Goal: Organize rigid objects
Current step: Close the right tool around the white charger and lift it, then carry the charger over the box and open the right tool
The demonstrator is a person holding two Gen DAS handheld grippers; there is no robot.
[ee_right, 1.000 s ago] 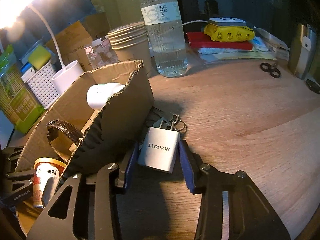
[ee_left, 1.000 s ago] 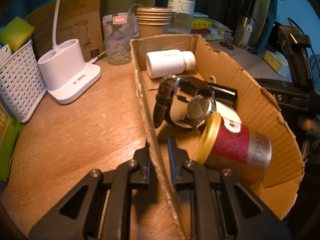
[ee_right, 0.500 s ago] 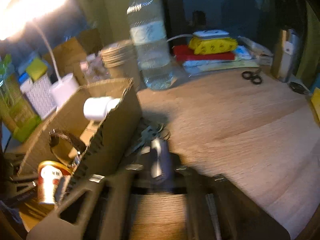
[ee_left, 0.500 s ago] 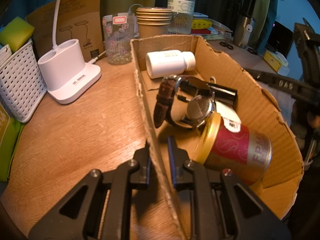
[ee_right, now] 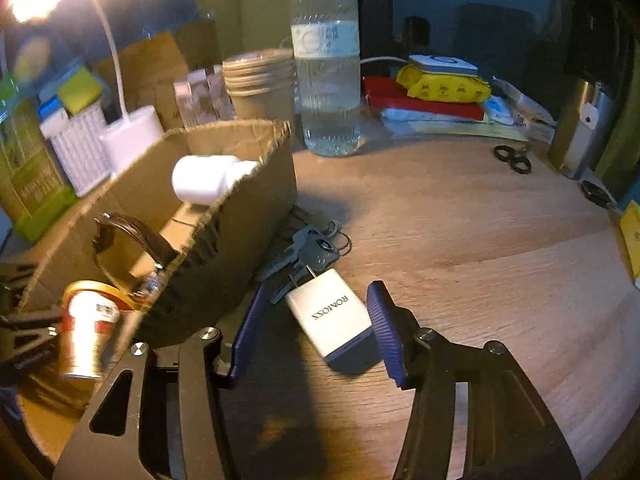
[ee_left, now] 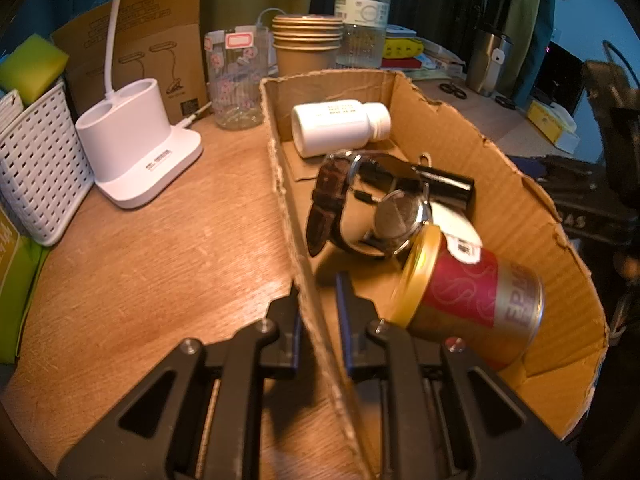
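My left gripper [ee_left: 318,316] is shut on the near left wall of the cardboard box [ee_left: 288,200]. In the box lie a white pill bottle [ee_left: 336,128], a brown-strap watch [ee_left: 360,208], a black bar [ee_left: 444,184] and a red and gold can [ee_left: 472,296]. In the right wrist view my right gripper [ee_right: 316,320] is open and straddles a white ROMOSS charger [ee_right: 332,316] that lies on the table beside the box [ee_right: 240,208]. A bunch of keys [ee_right: 308,248] lies just beyond the charger.
A white lamp base [ee_left: 136,144], a white basket [ee_left: 36,160], a glass jar [ee_left: 236,80], stacked paper cups [ee_left: 308,44] and a water bottle [ee_right: 326,76] stand behind the box. Scissors [ee_right: 514,158], a steel tumbler [ee_right: 580,132] and a book pile [ee_right: 432,96] are far right.
My right gripper has opened wider and pulled back. The charger now lies skewed on the table between the fingers. The left gripper has not moved.
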